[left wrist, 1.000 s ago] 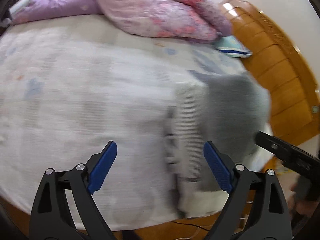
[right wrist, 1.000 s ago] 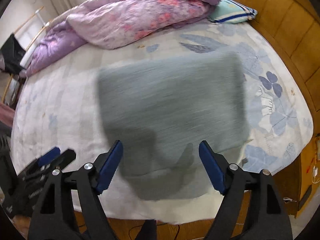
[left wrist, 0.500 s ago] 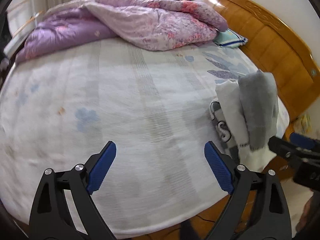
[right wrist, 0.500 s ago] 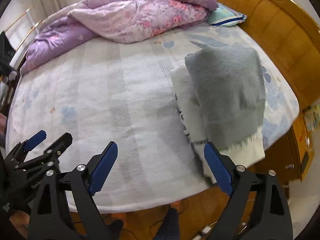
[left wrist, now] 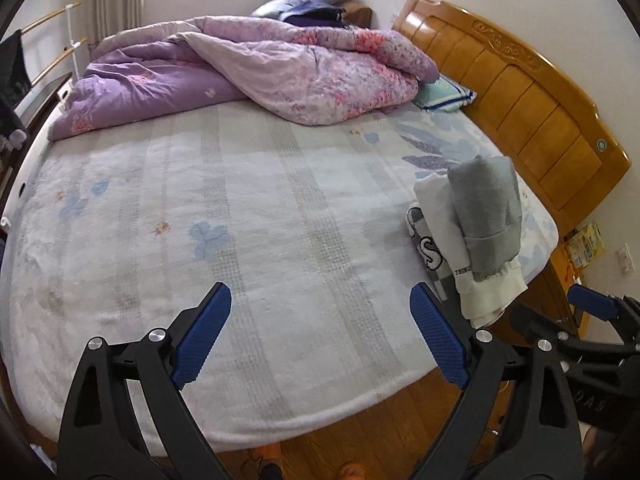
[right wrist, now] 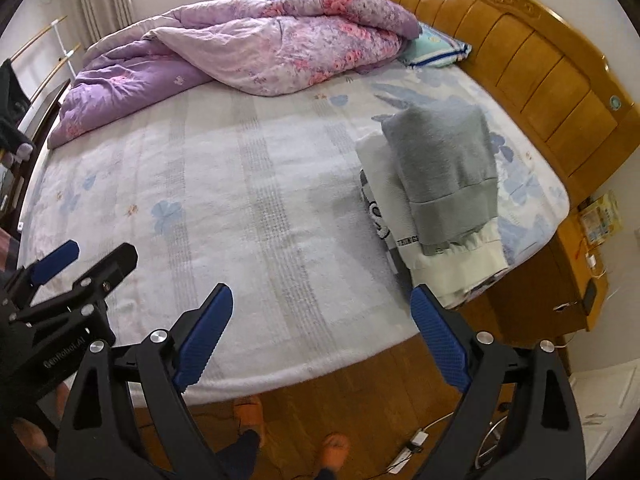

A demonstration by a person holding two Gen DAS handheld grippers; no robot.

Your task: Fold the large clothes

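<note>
On the bed (right wrist: 248, 200) I count 1 stack of folded clothes near the headboard end, made of 2 clear pieces: 1 grey garment (right wrist: 444, 160) on top and 1 white garment (right wrist: 384, 176) under it, with a patterned bit at the bottom I can't tell apart. There is 1 purple floral quilt (right wrist: 240, 52), 1 pillow (right wrist: 436, 48) and 1 wooden headboard (right wrist: 540, 64). 2 tools are up, each with 2 blue pads: the left tool (left wrist: 320, 340) and the right tool (right wrist: 320, 340). 2 feet (right wrist: 332, 452) show on the floor.
</note>
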